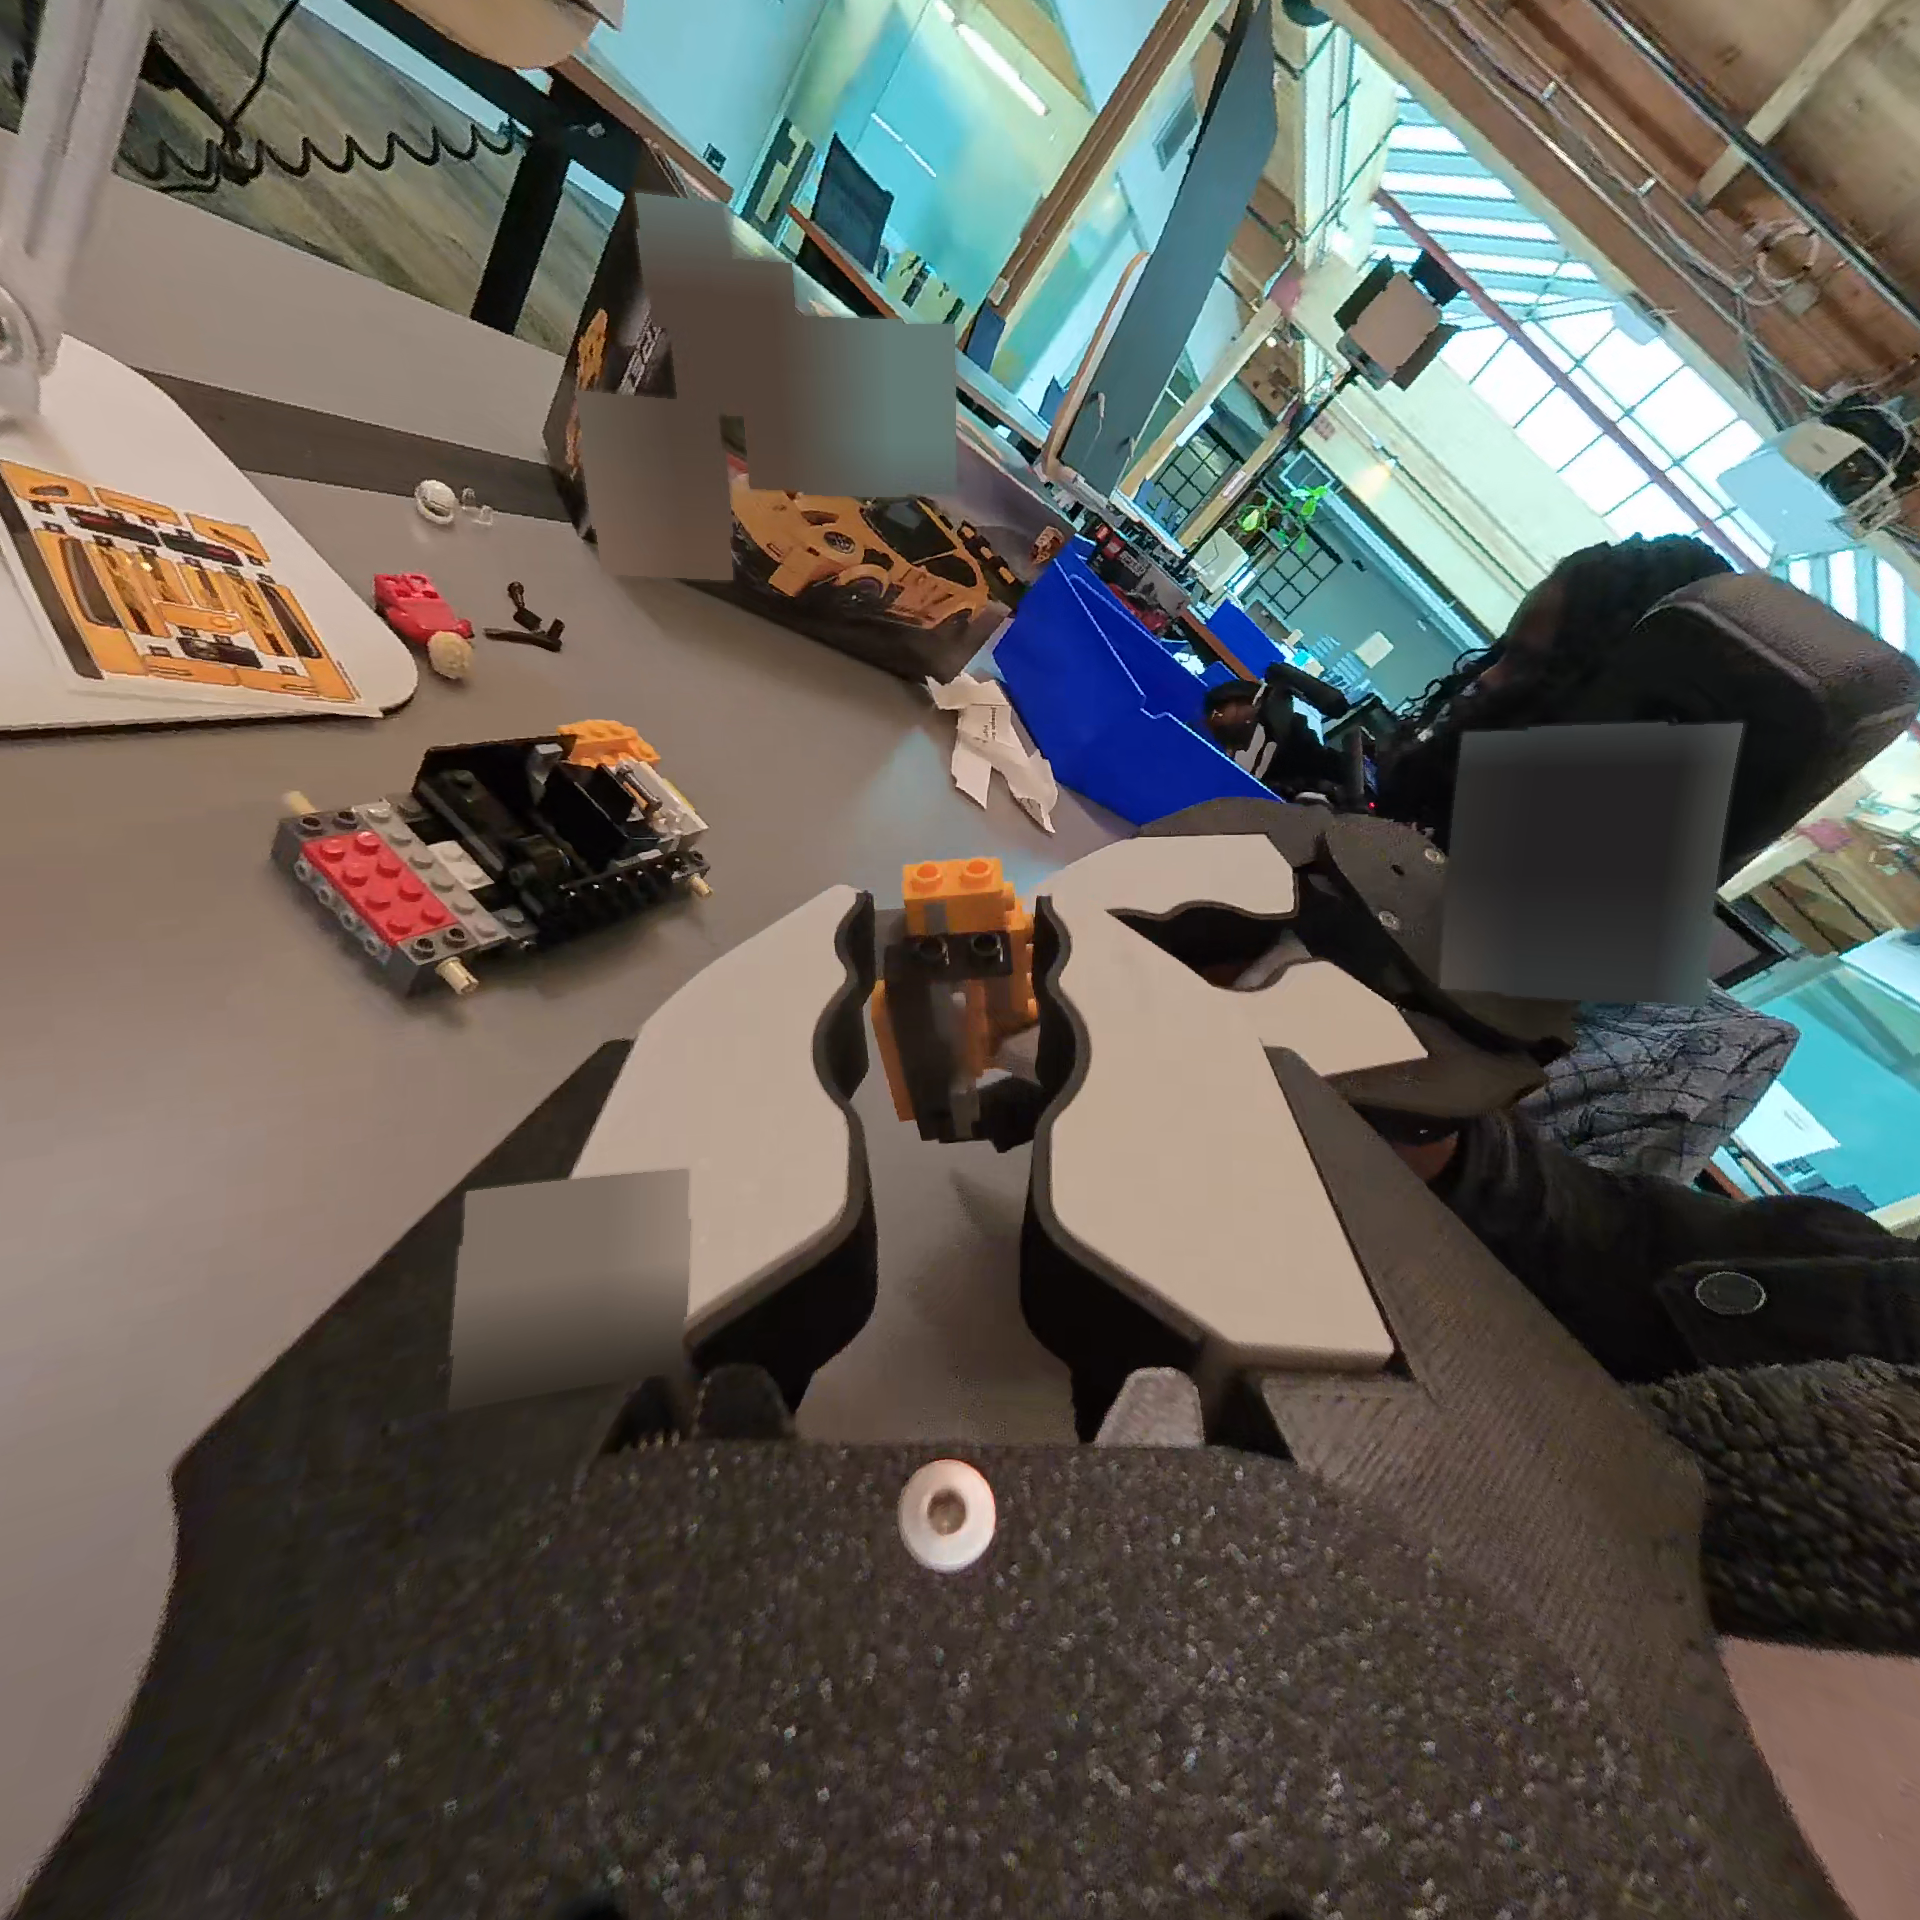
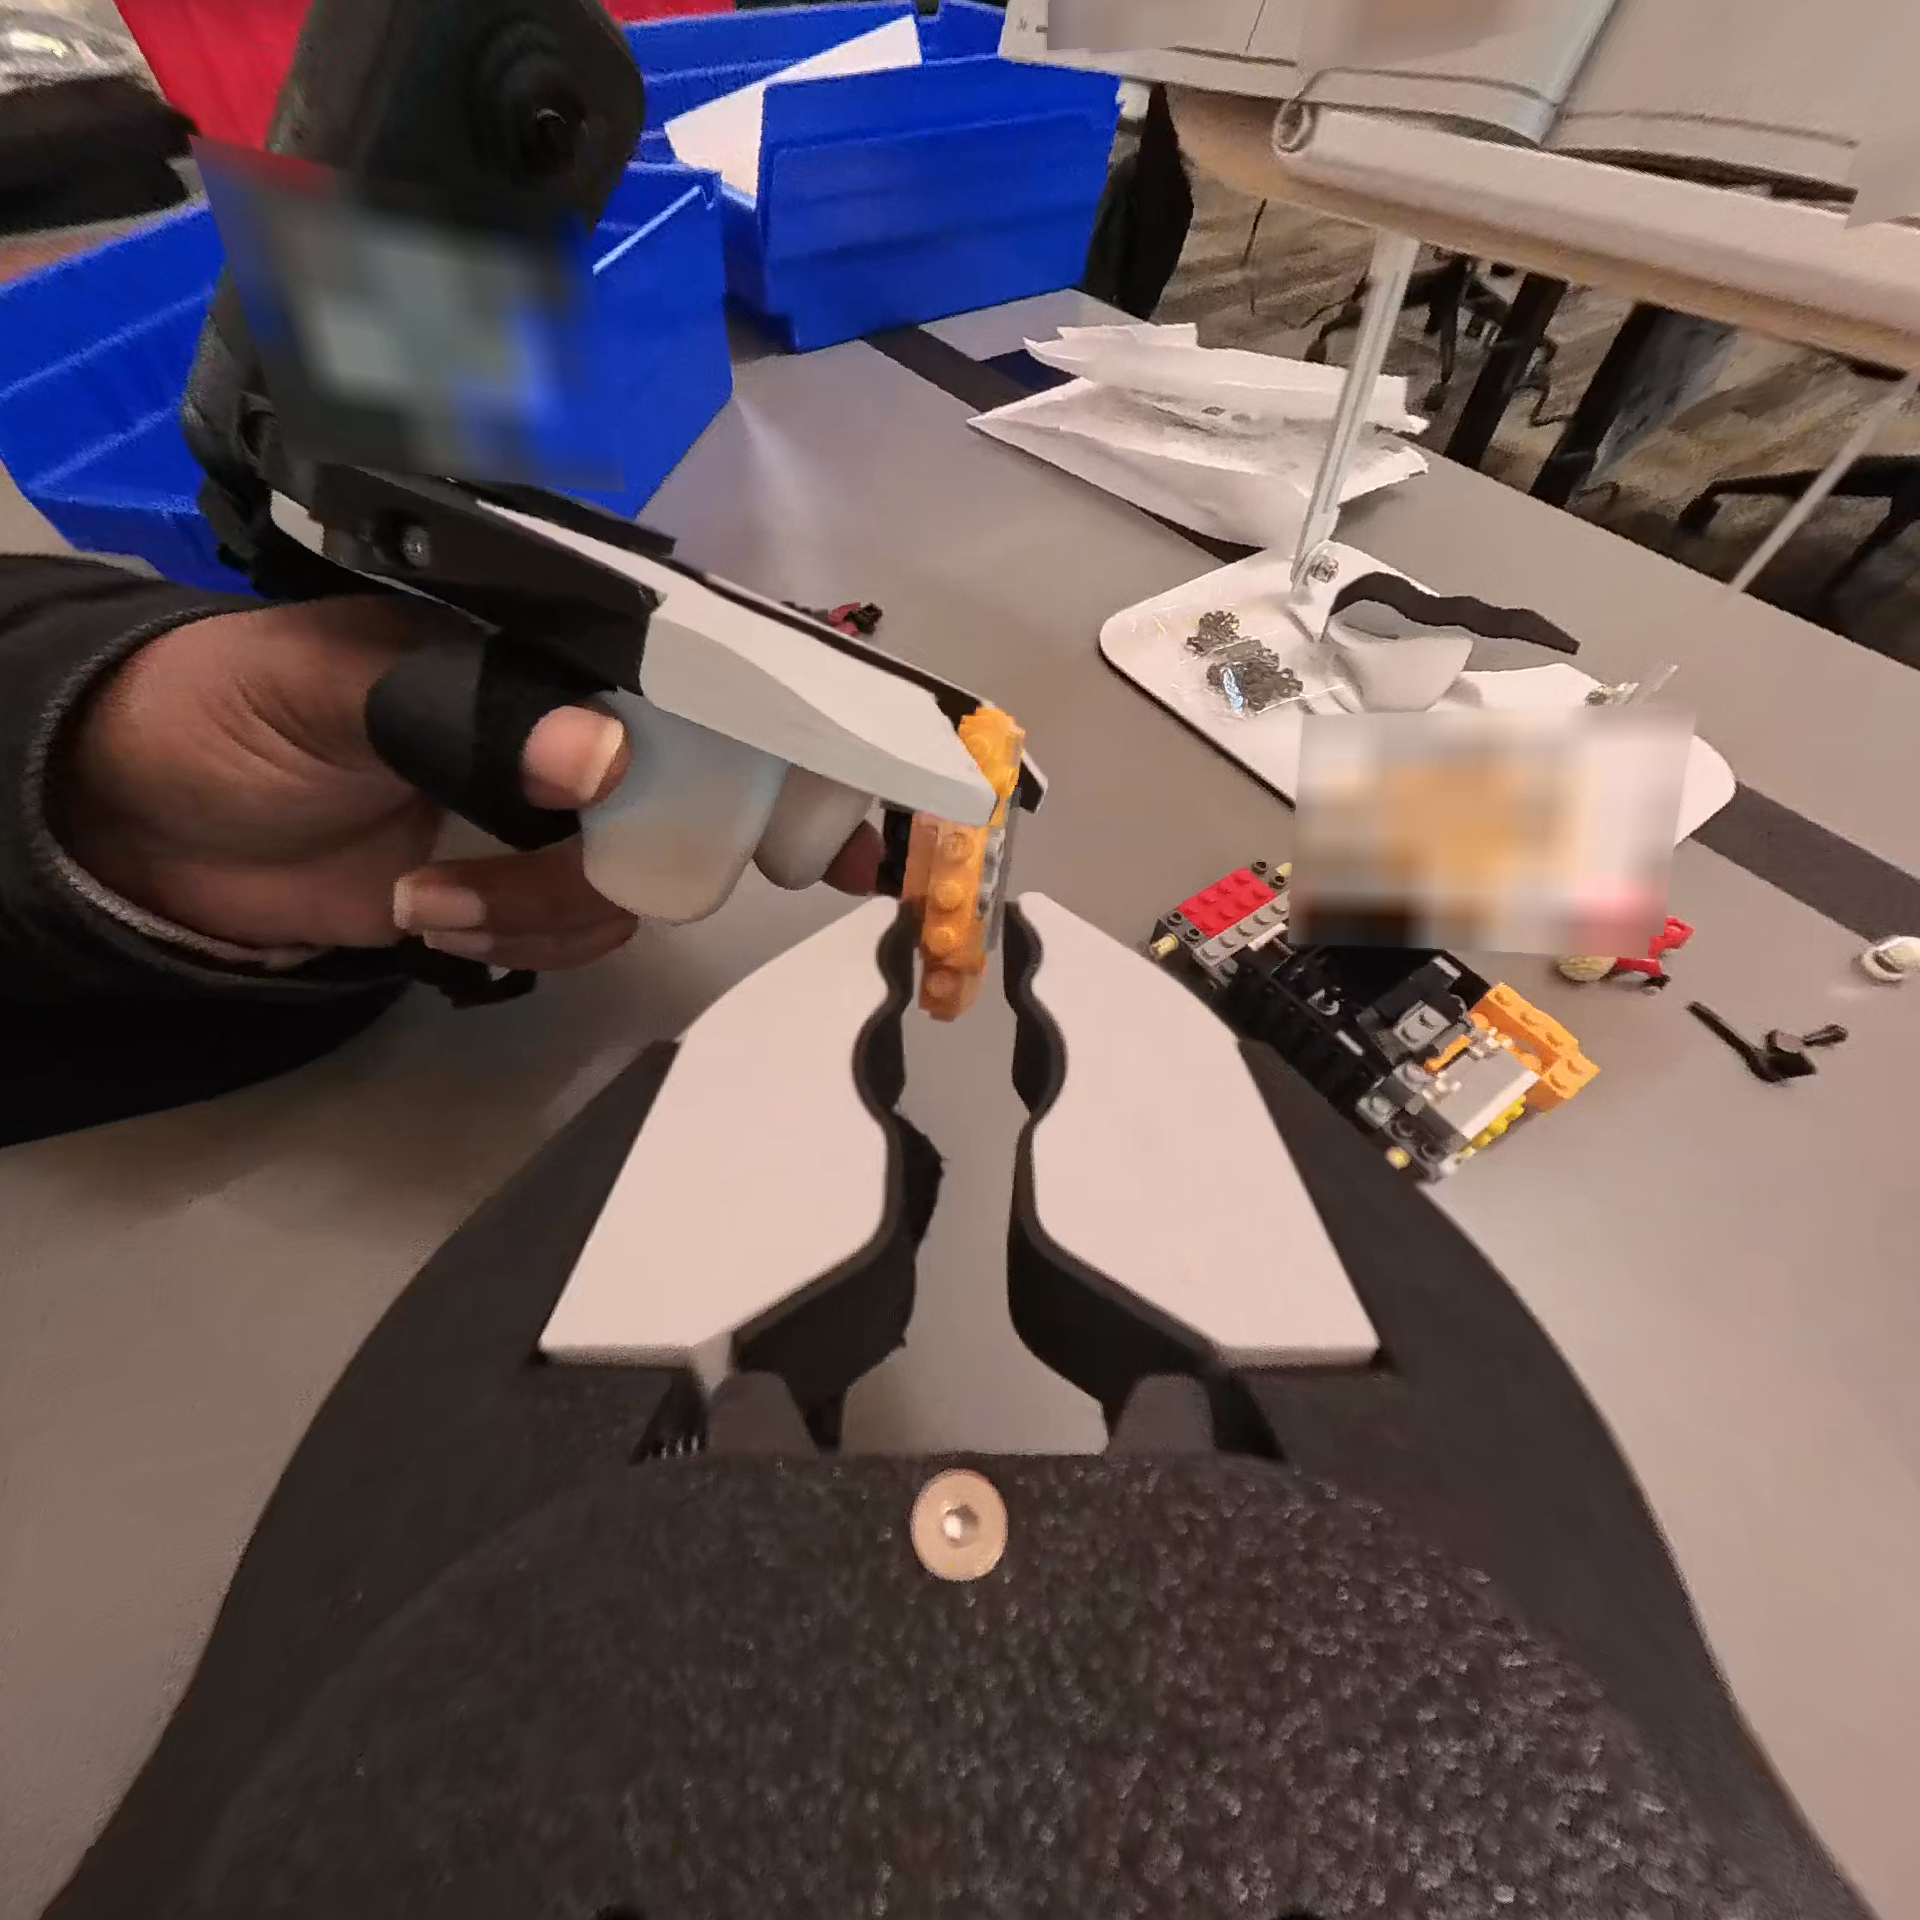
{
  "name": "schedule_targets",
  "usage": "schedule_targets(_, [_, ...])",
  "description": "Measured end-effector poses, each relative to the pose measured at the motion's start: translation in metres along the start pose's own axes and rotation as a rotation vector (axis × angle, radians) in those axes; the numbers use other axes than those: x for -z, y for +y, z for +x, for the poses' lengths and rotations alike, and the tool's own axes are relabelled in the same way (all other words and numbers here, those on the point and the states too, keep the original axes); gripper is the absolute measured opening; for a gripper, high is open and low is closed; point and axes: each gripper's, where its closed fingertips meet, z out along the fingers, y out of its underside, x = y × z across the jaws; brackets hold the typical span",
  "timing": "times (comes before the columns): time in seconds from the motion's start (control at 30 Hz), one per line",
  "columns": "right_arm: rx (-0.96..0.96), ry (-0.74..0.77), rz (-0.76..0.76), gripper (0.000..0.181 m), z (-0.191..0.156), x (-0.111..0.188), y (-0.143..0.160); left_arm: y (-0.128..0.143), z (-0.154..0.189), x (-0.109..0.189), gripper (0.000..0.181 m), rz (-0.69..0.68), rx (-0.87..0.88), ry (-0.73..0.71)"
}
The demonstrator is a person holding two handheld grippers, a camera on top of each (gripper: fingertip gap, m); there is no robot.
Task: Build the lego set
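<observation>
The left claw [image 1: 951, 997] clamps the orange-and-black sub-assembly [image 1: 956, 997] above the surface [image 1: 208, 1039]; the right claw [image 2: 951, 935], released, brackets its lower end; light, rigid, likely to pop apart; hold its flat sides.

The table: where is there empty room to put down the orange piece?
Bare grey table lies near the edge, in front of the car chassis. Another free patch runs between the blue bins and the white paper. It is crowded around the chassis, small loose parts and sticker sheet.
</observation>
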Motion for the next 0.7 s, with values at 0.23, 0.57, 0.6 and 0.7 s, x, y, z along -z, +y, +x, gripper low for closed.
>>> schedule_targets(0.23, [-0.086,-0.160,-0.118,0.010,0.004,-0.003,-0.009,-0.009,0.002,0.007,0.041,0.018,0.133,0.124])
schedule_targets(0.57, [-0.099,-0.472,-0.598,0.008,0.020,-0.008,0.043,0.011,-0.026,0.014,0.045,-0.230,-0.214,0.204])
schedule_targets(0.6, [-0.059,-0.474,-0.660,0.008,0.024,-0.011,0.053,0.022,-0.035,0.014,0.044,-0.289,-0.291,0.166])
schedule_targets(0.7, [0.021,-0.498,-0.775,0.008,0.029,-0.023,0.074,0.052,-0.055,0.012,0.044,-0.452,-0.488,0.071])
